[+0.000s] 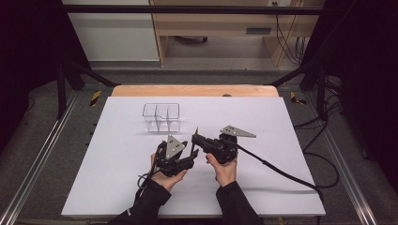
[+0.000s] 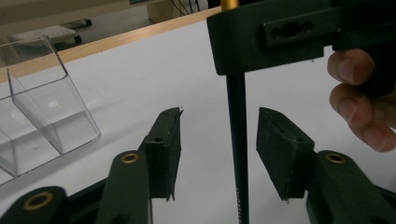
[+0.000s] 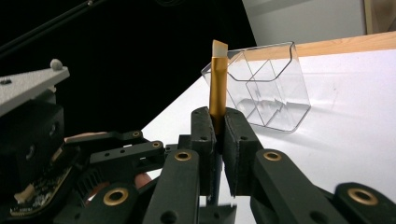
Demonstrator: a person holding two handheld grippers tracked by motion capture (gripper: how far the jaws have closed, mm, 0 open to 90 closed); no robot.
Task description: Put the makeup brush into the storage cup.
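A slim brush with a black handle, a gold ferrule and a pale angled tip [image 3: 217, 88] stands upright. My right gripper [image 3: 218, 126] is shut on it just below the gold part. Its black handle [image 2: 238, 140] runs down between the pads of my left gripper [image 2: 219, 130], which is open, and neither pad touches it. In the high view both grippers meet at the table's middle, the left gripper [image 1: 191, 153] on the left and the right gripper [image 1: 197, 138] facing it, with the brush [image 1: 196, 131] between them.
A clear plastic organiser with dividers [image 1: 162, 117] [image 3: 271, 88] [image 2: 46, 116] stands on the white sheet [image 1: 263, 117], just behind the grippers. The right gripper's cable [image 1: 281, 173] trails off to the right. A wooden table edge [image 1: 195, 90] lies at the far side.
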